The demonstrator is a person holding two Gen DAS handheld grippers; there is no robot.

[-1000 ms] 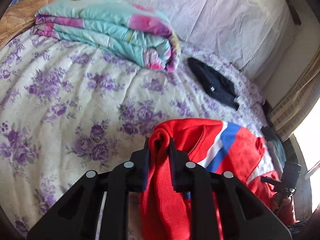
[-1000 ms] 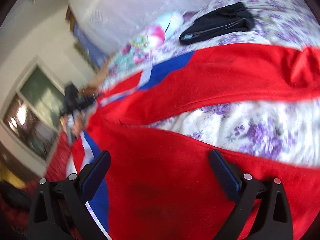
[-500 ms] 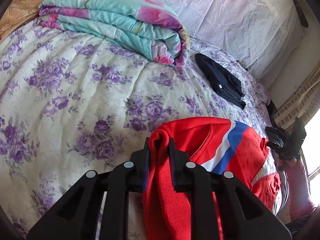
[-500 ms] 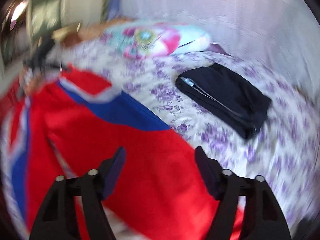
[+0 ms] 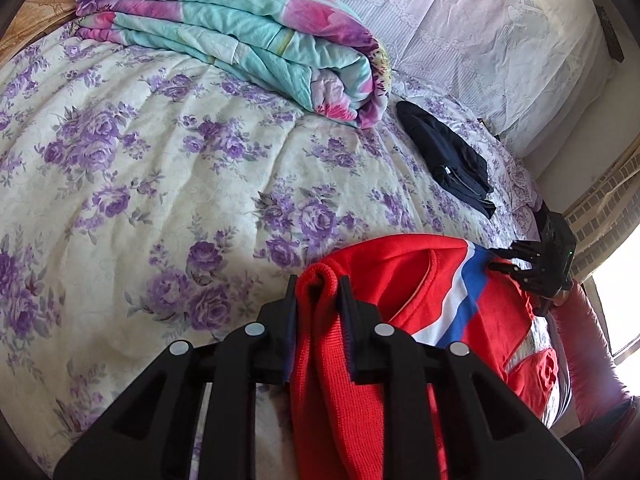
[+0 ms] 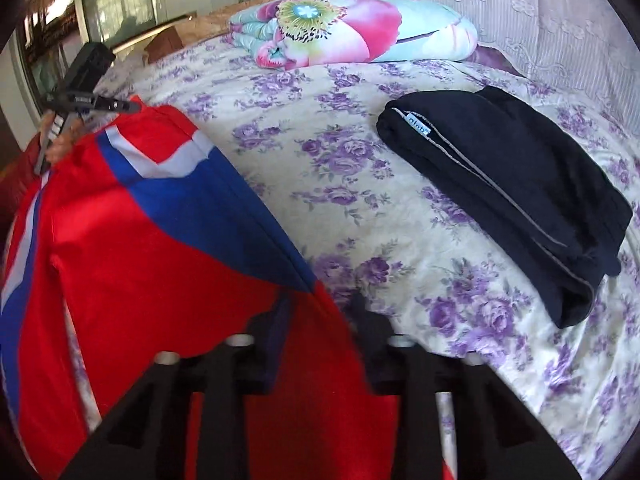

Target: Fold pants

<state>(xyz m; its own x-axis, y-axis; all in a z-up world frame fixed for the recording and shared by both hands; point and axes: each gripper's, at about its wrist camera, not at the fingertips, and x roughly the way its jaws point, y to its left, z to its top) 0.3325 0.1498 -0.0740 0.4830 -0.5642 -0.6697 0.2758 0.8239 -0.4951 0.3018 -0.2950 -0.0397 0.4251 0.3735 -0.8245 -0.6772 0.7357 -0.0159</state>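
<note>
Pants count: we count one pair of red pants (image 5: pixel 404 280), spread on the bedspread (image 5: pixel 160 184) at about 5 o'clock in the left wrist view and 8 o'clock in the right wrist view.
Other clothing: we see one folded dark garment (image 6: pixel 508 196) at 3 o'clock in the right wrist view, well apart from the pants.
Bedding: one folded floral quilt (image 5: pixel 240 36) sits at 12 o'clock in both views, near the far wall.
Grippers: we count two, one per hand.
Left gripper (image 5: pixel 318 280): its jaws are pressed together on a bunched red knitted edge of the pants, which hangs down between the fingers.
Right gripper (image 6: pixel 320 304): its jaws are closing, with red cloth of the pants between them; the fingers are blurred, so we cannot tell whether the pads already press on it.
Pants look: bright red, with a blue band and a white band running side by side across the cloth. The knit edge is ribbed. The fabric lies slack with soft folds.
Sleeve: one pink sleeve (image 5: pixel 588 344) shows at 4 o'clock in the left wrist view.
</note>
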